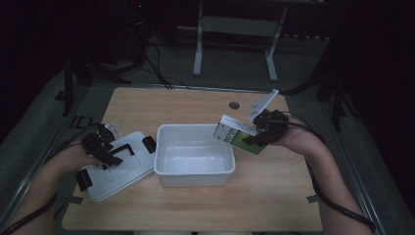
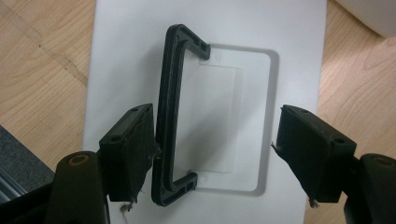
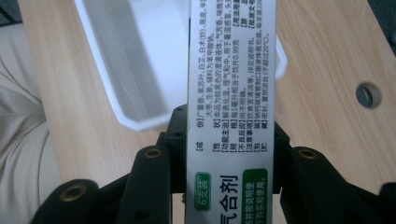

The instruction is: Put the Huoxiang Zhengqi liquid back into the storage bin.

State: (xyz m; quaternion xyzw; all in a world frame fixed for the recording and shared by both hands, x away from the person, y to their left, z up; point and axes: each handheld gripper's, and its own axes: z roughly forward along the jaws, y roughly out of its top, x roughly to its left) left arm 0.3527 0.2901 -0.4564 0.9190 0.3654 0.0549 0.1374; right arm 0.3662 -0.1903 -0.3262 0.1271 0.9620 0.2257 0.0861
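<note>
Medicine box point(image 1: 238, 133) is clamped in my right hand-held gripper point(image 1: 258, 132) beside the tub point(image 1: 194, 172), ready for loading. My left hand-held gripper point(image 2: 212, 140) rests unclenched over the lid point(image 1: 128, 169) handle point(image 2: 169, 116), steadying it.

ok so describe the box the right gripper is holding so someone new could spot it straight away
Start at the open white bin in the middle of the wooden table. At its far right corner, the right gripper clamps a slim box tilted over the rim. It is the one printed item there: white with a green end and dense black text, unlike the plain white lid on the left.
</note>
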